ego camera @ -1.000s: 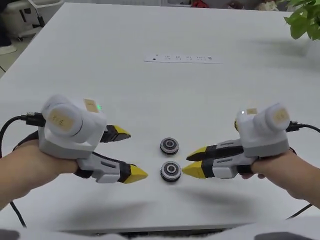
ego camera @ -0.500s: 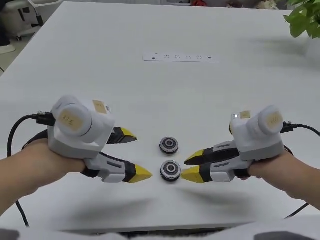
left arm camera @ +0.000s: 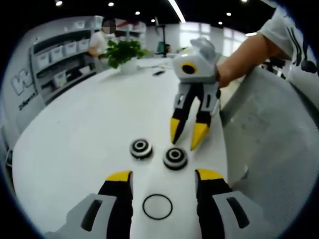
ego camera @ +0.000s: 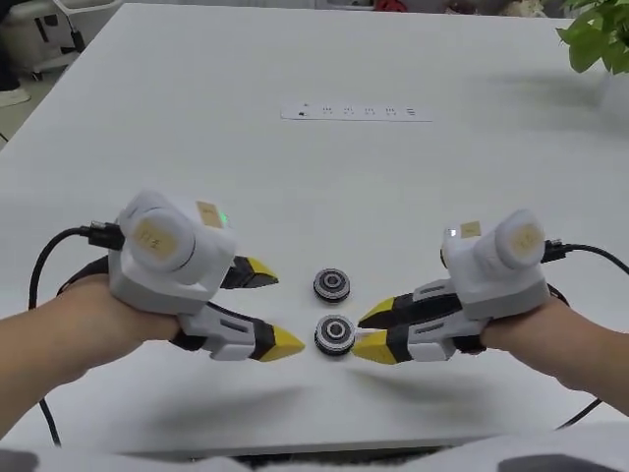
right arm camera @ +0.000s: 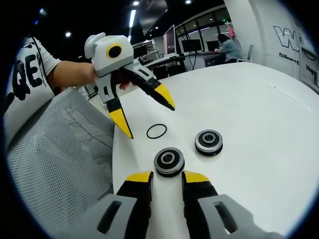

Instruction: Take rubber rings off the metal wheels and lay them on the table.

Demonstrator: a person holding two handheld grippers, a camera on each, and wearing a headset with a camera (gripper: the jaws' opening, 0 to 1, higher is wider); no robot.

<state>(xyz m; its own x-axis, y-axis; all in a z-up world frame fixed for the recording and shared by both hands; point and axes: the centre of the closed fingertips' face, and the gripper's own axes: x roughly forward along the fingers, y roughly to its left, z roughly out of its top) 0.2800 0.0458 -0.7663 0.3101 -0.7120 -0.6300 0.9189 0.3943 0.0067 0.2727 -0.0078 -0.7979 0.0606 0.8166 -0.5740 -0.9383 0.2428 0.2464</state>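
though left gripper (ego camera: 277, 307) and right gripper (ego camera: 367, 329) fingers are apart, right's contact with near wheel (ego camera: 335, 334) is unclear

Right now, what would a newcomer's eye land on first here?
The left tool and right tool, yellow-tipped and open, point inward at the near wheel and far wheel on the white table. A loose black ring lies flat on it at the left tool's tips.
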